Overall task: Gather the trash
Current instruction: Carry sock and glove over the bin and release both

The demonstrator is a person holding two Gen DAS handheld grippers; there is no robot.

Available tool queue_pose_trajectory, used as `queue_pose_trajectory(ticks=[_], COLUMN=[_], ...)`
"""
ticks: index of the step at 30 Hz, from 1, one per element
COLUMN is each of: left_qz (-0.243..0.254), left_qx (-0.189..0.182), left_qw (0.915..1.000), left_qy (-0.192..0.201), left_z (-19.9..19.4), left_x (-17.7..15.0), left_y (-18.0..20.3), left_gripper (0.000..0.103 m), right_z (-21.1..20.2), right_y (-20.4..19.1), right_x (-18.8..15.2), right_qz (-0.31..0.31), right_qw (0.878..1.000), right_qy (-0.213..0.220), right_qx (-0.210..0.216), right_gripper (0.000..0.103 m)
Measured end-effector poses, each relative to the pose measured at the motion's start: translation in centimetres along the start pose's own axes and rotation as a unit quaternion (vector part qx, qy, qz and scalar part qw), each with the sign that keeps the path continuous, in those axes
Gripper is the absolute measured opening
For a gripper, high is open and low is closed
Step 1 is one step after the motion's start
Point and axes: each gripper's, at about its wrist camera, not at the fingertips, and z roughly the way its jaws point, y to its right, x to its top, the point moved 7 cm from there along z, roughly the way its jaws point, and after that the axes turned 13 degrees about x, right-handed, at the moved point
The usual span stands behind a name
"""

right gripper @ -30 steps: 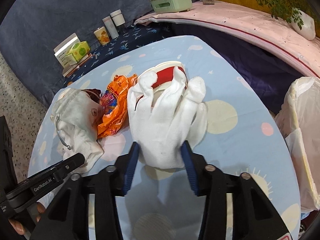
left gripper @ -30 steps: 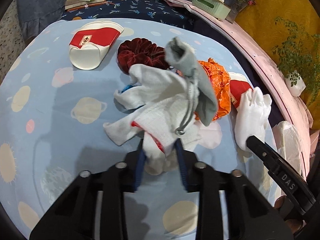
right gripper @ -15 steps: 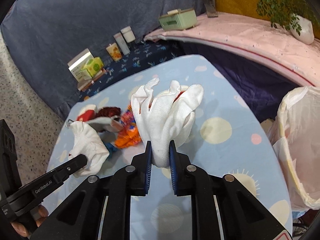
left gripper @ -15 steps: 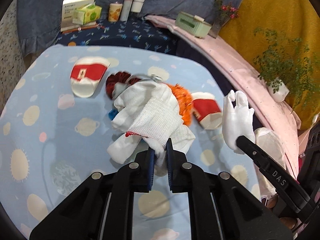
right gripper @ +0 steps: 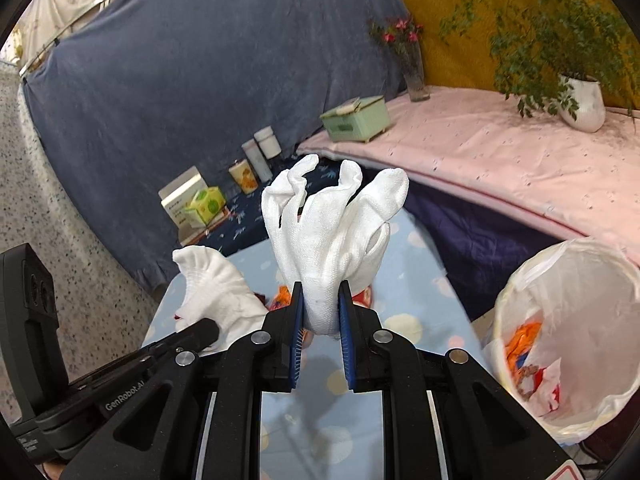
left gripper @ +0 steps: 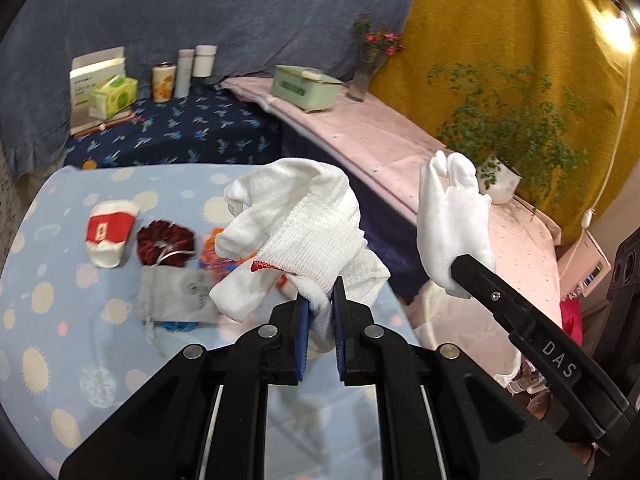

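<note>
My left gripper [left gripper: 319, 308] is shut on a white knit glove with a red cuff edge [left gripper: 296, 224] and holds it above the blue table [left gripper: 60, 320]. My right gripper [right gripper: 319, 312] is shut on a plain white glove [right gripper: 332, 224], also raised; that glove shows in the left wrist view [left gripper: 452, 220]. A bin lined with a white bag [right gripper: 568, 320] stands at the right of the table with orange and red trash inside. On the table lie a red-and-white paper cup [left gripper: 109, 236], a grey drawstring pouch [left gripper: 172, 296], a dark red scrunchie [left gripper: 166, 240] and an orange wrapper [left gripper: 212, 248].
A dark blue shelf [left gripper: 180, 132] behind the table holds a tissue box [left gripper: 114, 96], a booklet and bottles [left gripper: 196, 64]. A pink-covered ledge [right gripper: 500, 160] carries a green box [right gripper: 356, 120], a vase and a potted plant [right gripper: 580, 100].
Both grippers have risen from the table with their gloves and tilted upward. The grey pouch has dropped away from the left glove and lies on the table.
</note>
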Motion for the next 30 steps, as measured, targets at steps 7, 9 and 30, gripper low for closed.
queue_pose_trajectory(ticks=[7,9,30], left_qz=[0.045,0.054,0.152], left_qx=[-0.034,-0.043,-0.098], left_qw=[0.9983,0.9976,0.9832], left_qy=[0.011,0.01,-0.028], left_z=[-0.9,-0.9,1.6], left_x=[0.6,0.6,-3.5], left_y=[6.7,8.3,21.3], left_gripper=[0.01,0.01,0.011], right_z=[-4.5,-5.7,-13.0], right_y=[3.2,4.3,16.8], right_x=[1.9,2.1,0.1], right_qz=[0.007,0.012,0.099], right_qw=[0.999,0.998,0.983], right_qy=[0.037,0.046,0.083], right_qx=[-0.025,-0.035,-0.128], right_gripper=[0.016,0.016,0.016])
